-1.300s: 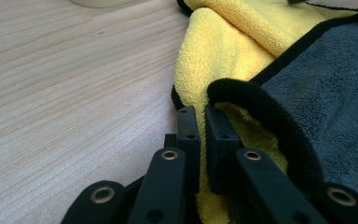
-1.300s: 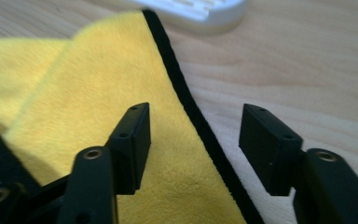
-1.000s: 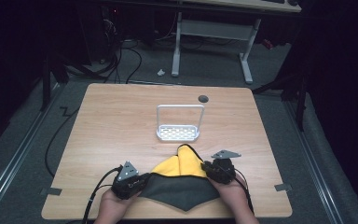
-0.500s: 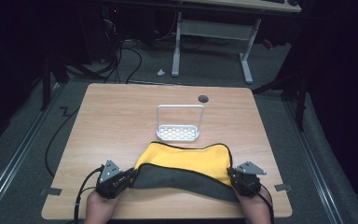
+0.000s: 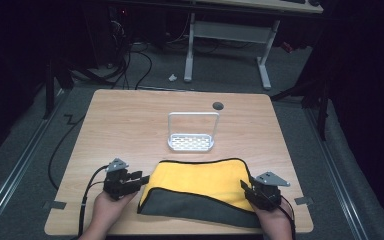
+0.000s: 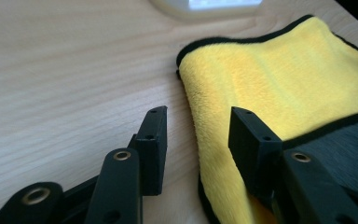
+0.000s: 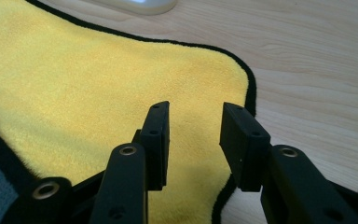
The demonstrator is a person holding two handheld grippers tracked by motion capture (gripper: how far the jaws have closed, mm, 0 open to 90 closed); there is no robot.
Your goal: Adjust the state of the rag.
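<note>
A yellow microfibre cloth (image 5: 200, 182) with black piping and a grey reverse lies flat on the wooden table (image 5: 130, 125), near the person's edge. Its near portion is folded over, showing the grey face as a band along the front. All positions below are given relative to this cloth.

The left gripper (image 5: 139, 178) sits at the cloth's left end, held in the person's left hand (image 5: 107, 212). In the left gripper view (image 6: 196, 135) the jaws stand parted: one jaw is over bare wood just left of the cloth's edge, the other is above the yellow pile at the fold line. Nothing is gripped between them; whether either jaw touches the fabric cannot be told.

The right gripper (image 5: 245, 189) sits at the cloth's right end, held in the right hand (image 5: 275, 225). In the right gripper view (image 7: 193, 140) its jaws are likewise spread apart, both above the yellow surface near the rounded right corner, with no fabric pinched between them.

A white perforated rack (image 5: 191, 142) with an upright wire handle stands on the table just beyond the cloth's far edge, near its middle and not touching it. A dark round grommet hole (image 5: 218, 105) is set in the tabletop further beyond the cloth, behind the rack and slightly to the right.

A black cable (image 5: 87, 187) trails from the left gripper toward the table's near edge, left of the cloth.
</note>
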